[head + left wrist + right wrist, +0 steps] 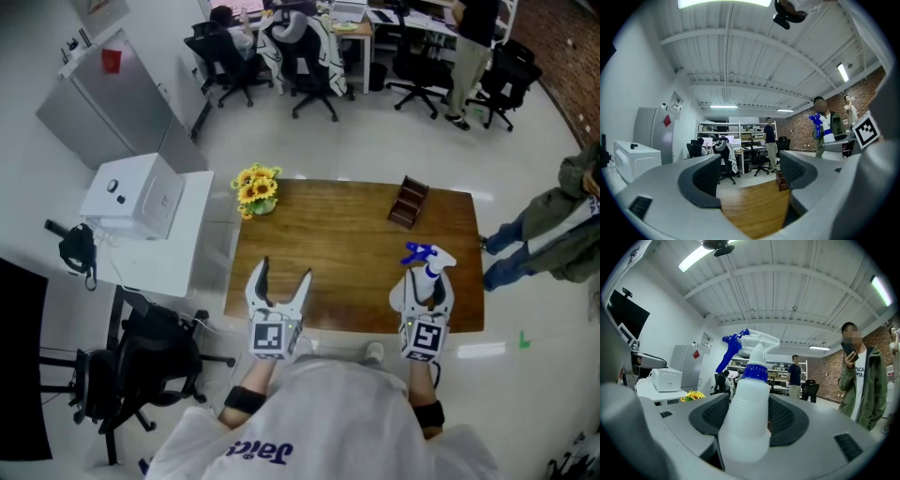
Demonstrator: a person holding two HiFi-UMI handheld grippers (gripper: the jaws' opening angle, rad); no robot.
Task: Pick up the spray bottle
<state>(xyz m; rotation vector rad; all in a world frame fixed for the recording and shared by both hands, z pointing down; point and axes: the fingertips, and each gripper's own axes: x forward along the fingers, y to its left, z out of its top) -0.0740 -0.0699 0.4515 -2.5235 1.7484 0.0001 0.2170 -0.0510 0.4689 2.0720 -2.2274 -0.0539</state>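
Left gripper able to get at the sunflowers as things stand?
Probably yes: the left gripper is open and empty, with only bare table between it and the sunflowers. The spray bottle is off to the side, held in the right gripper.

Left gripper (284, 274): at 7 o'clock in the head view, pointing toward 12 o'clock. Jaws spread wide, nothing between them. Left marker cube (272, 339) at its 6 o'clock end.

Right gripper (430, 284): at 5 o'clock, pointing toward 12 o'clock. Jaws closed on the body of the spray bottle (429, 259). Right marker cube (424, 339) at its 6 o'clock end.

Wrists: left wristband (246, 400) and right wristband (429, 413), both black. Both forearms are drawn in close to the torso.
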